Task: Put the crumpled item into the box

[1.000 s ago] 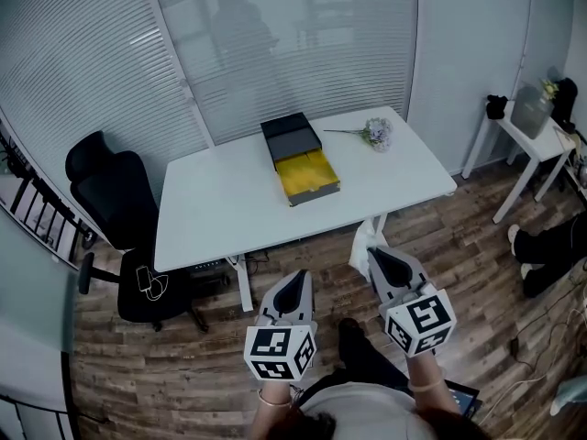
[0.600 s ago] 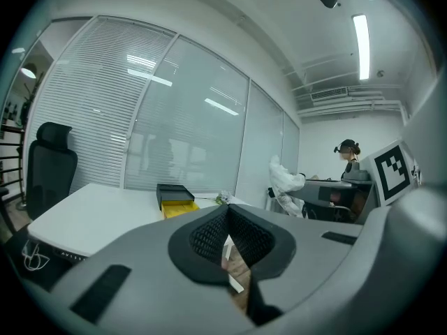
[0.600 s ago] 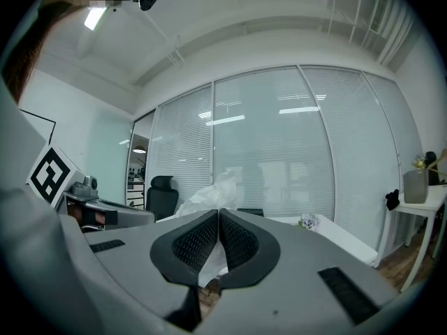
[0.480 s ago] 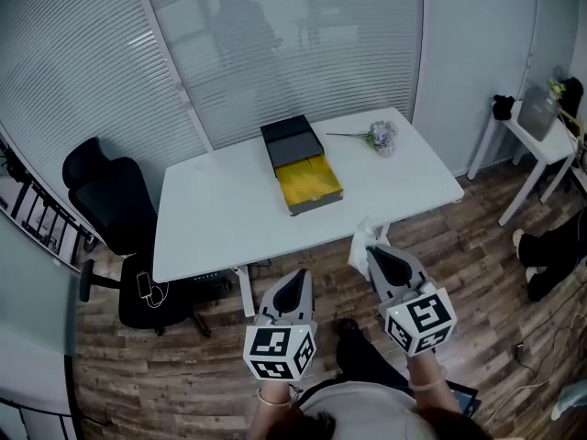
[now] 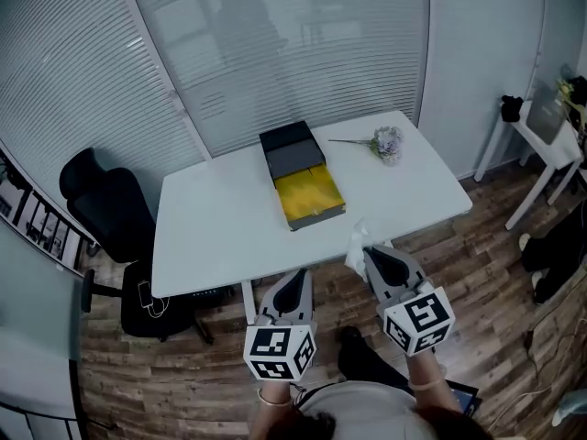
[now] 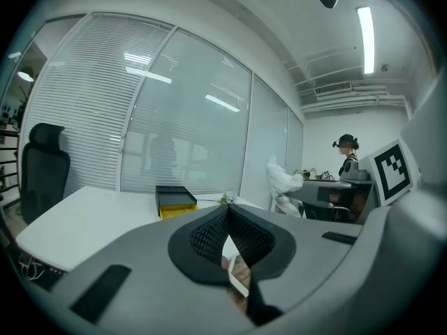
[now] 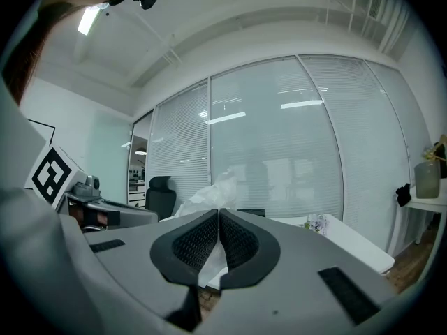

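Note:
An open box (image 5: 303, 177) with a black lid part and a yellow inside lies on the white table (image 5: 211, 218), also seen far off as the box (image 6: 174, 199). My right gripper (image 5: 369, 253) is shut on a crumpled white paper (image 5: 356, 244) just short of the table's front edge. From its own camera the paper (image 7: 206, 201) sticks out above and below the right gripper (image 7: 218, 215). My left gripper (image 5: 295, 278) hangs below the table's front edge; the left gripper (image 6: 227, 209) has its jaws together with nothing between them. The paper (image 6: 283, 180) shows to its right.
A black office chair (image 5: 105, 209) stands left of the table with a phone (image 5: 147, 293) on its seat. A small flower bunch (image 5: 385, 142) lies at the table's back right. A white side table (image 5: 550, 131) stands at right. A person (image 6: 347, 152) is far behind.
The table and box have come slightly nearer and shifted in the head view. Both grippers keep their pose; the paper now reaches the table's front edge.

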